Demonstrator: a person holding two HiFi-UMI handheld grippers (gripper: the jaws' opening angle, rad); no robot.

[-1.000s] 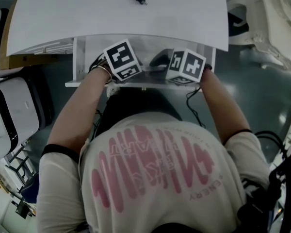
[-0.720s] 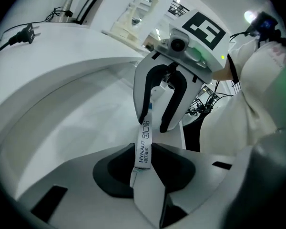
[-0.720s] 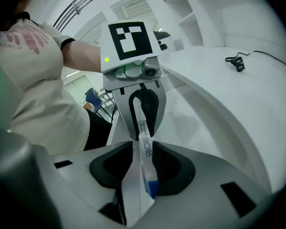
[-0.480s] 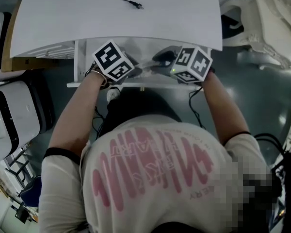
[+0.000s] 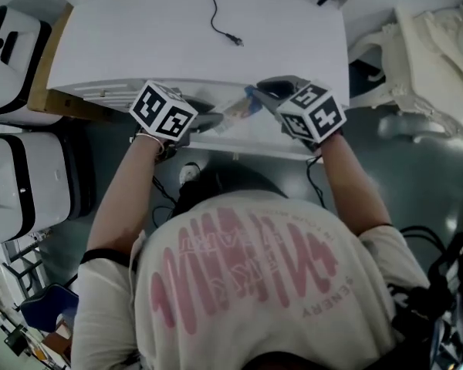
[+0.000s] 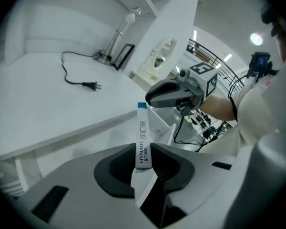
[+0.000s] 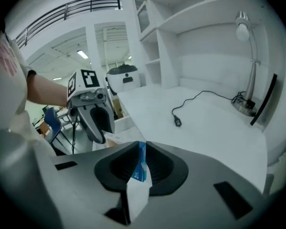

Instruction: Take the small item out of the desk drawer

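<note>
Lifted since a second ago, my grippers now hold the packet [image 5: 239,112] up over the desk's front edge. Left gripper [image 6: 143,157] pinches its printed end. Right gripper [image 7: 139,162] jaws are closing, the blue end between them. Beyond lie the desk [image 5: 162,45] and a cable [image 5: 228,35].

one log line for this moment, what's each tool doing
left tool: shut on packet | right tool: jaws closing on packet's blue end | packet: spans both tools at desk front edge
</note>
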